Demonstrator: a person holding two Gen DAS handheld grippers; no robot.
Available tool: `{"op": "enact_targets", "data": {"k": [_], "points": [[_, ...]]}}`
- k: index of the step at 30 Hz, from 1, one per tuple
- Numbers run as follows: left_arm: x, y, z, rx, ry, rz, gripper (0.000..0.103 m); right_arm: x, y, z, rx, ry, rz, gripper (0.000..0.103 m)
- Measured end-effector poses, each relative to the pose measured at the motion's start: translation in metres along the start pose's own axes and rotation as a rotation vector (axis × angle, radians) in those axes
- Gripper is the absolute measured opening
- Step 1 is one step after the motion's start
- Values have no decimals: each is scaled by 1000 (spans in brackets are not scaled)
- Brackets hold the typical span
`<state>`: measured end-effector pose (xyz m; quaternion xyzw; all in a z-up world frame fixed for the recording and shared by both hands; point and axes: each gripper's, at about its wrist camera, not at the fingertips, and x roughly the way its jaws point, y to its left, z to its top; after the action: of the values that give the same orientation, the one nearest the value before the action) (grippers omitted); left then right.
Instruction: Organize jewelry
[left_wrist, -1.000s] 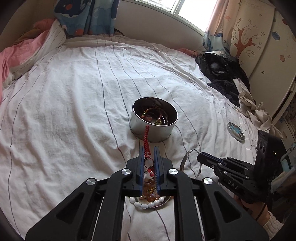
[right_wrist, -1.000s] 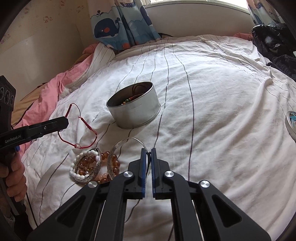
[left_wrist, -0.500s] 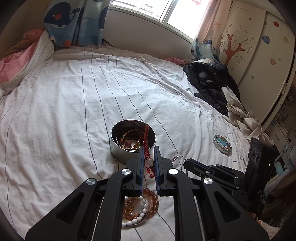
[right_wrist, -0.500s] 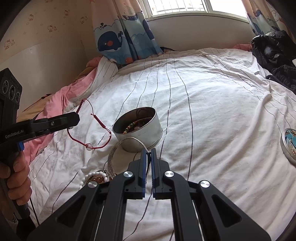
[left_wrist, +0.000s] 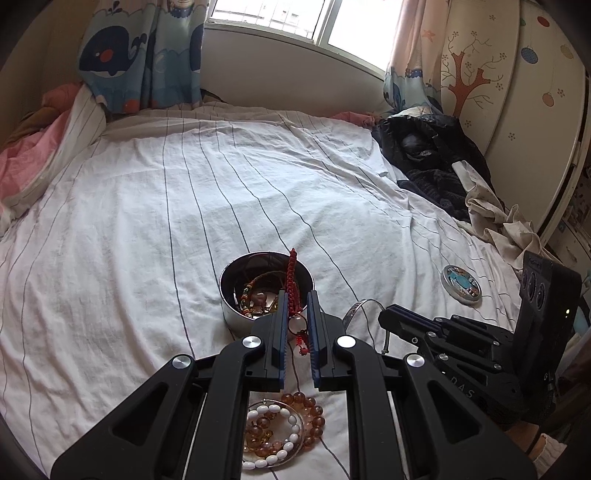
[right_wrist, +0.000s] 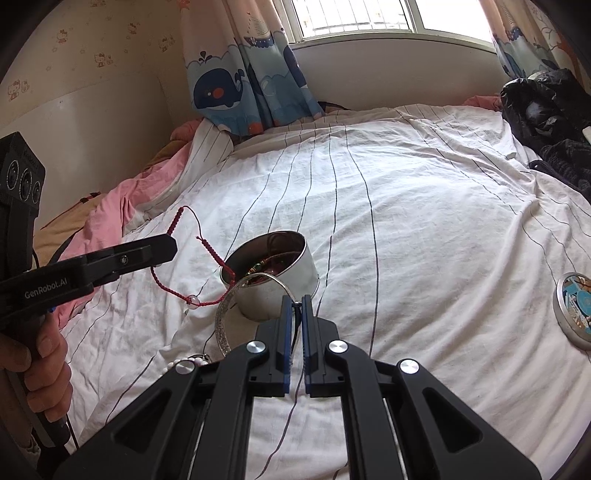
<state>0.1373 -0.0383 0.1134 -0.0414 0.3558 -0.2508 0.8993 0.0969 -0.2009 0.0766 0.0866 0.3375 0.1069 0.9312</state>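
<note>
My left gripper (left_wrist: 297, 295) is shut on a red braided cord bracelet (left_wrist: 291, 275), which hangs in the air just this side of the round metal tin (left_wrist: 231, 310). The tin holds several pieces of jewelry. In the right wrist view the red cord (right_wrist: 173, 291) loops down from the left gripper (right_wrist: 170, 247), with a clear bead on it. My right gripper (right_wrist: 296, 301) is shut on a thin silver bangle (right_wrist: 223, 317), lifted in front of the tin (right_wrist: 310, 275). Amber and white beaded bracelets (left_wrist: 284, 432) lie on the sheet below the left gripper.
The round tin lid (left_wrist: 461, 285) lies on the striped white sheet to the right. Black clothes (left_wrist: 424, 147) are heaped at the bed's far right, a pink blanket (right_wrist: 107, 210) at its left. A hand (right_wrist: 40, 369) grips the left handle.
Both grippers have risen. The red cord and the silver bangle have come up off the sheet with them, and the beaded bracelets stay on the bed.
</note>
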Motion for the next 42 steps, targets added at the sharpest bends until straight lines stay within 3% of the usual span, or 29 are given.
{"op": "enact_targets", "data": {"k": [7,23,26,27,30,36,39,42], "points": [[7,0,5,0,-1,-5,9,1,-2,16,-16,-28,-7,6],[46,17,18,-113,4,-106,10,14,-9,31,-8,-41,-33,6],[65,25,19,-136,41,-69,10,22,-6,40,-22,-41,-37,6],[75,29,19,-145,76,-43,14,25,-5,43,-28,-40,-38,6],[85,42,17,-171,124,35,40,37,-1,51,-43,-28,-35,6],[57,56,11,-184,103,101,53,65,16,61,-63,-3,-17,6],[40,54,1,-159,101,149,57,92,25,57,-82,88,-16,7],[22,45,-16,-126,98,177,60,94,24,46,-70,114,-34,8]]}}
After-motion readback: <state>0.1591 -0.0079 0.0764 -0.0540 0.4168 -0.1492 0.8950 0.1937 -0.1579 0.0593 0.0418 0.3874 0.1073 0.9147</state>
